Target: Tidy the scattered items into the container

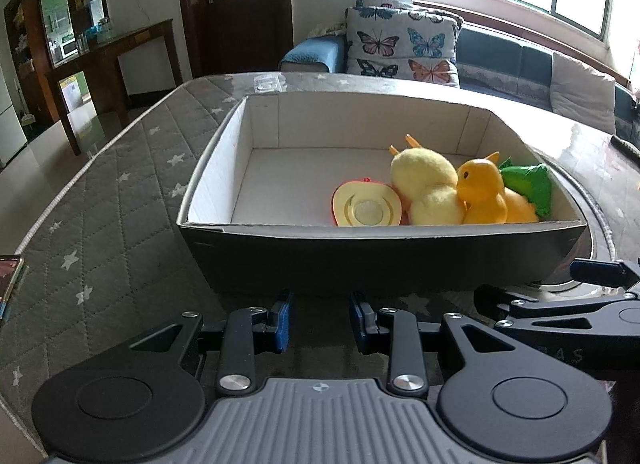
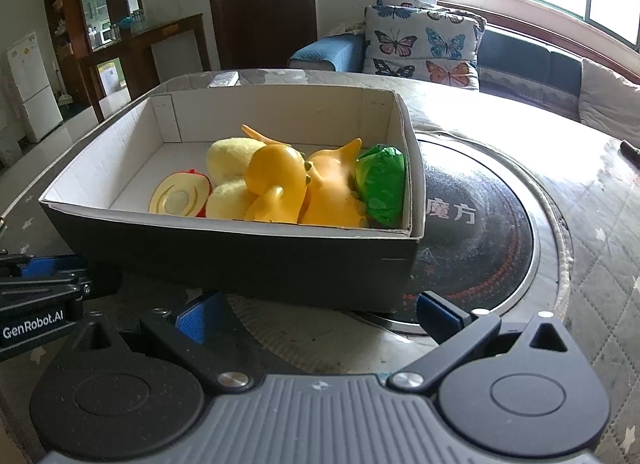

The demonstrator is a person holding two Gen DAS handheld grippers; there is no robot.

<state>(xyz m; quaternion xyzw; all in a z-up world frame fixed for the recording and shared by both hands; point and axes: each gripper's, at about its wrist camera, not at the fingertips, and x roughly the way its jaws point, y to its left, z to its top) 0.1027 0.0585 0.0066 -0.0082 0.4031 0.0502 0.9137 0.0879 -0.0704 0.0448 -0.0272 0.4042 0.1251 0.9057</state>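
A cardboard box (image 1: 380, 240) on the quilted surface (image 1: 120, 200) holds toy ducks (image 2: 276, 184) and a green toy (image 2: 382, 184), while the left tool (image 1: 320, 320), narrowly parted, and right tool (image 2: 316, 314), wide open, both empty, could nudge the box if pushed forward.

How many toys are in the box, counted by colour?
Orange ducks: 2
Pale yellow plush: 1
Green toy: 1
Red-rimmed fruit half: 1
Total in the box: 5
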